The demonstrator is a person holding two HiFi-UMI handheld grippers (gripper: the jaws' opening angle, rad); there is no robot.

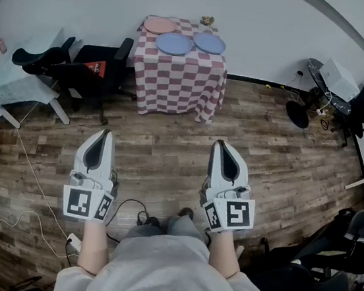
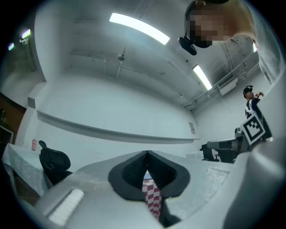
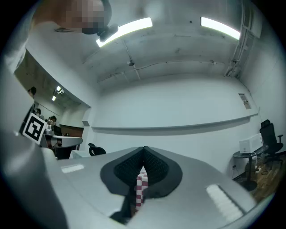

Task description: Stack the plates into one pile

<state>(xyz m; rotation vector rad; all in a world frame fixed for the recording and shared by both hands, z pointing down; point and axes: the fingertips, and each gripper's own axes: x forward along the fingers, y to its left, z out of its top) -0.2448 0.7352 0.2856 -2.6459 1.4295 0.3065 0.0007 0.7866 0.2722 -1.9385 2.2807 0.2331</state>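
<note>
From the head view, my left gripper (image 1: 105,135) and right gripper (image 1: 222,145) are held side by side over the wooden floor (image 1: 279,167), both pointing toward the table (image 1: 176,87) at the far wall. Each has its jaws pressed together with nothing between them. The table is draped in a red-and-white checked cloth (image 1: 178,101). Three plates lie flat on it, not stacked: a pink plate (image 1: 160,25) at the back left, a blue plate (image 1: 175,44) just beside it toward me, and a second blue plate (image 1: 209,43) to the right. All three are well apart from both grippers, straight ahead across open floor. A black chair (image 1: 89,69) stands left of the table.

In the left gripper view, the left gripper (image 2: 147,153) has its dark pads meeting at the tip, and the checked cloth (image 2: 151,197) shows far off through the slit below.

In the right gripper view, the right gripper (image 3: 143,149) is likewise closed on nothing, and the checked cloth (image 3: 141,188) shows in the gap beneath the tips
</note>
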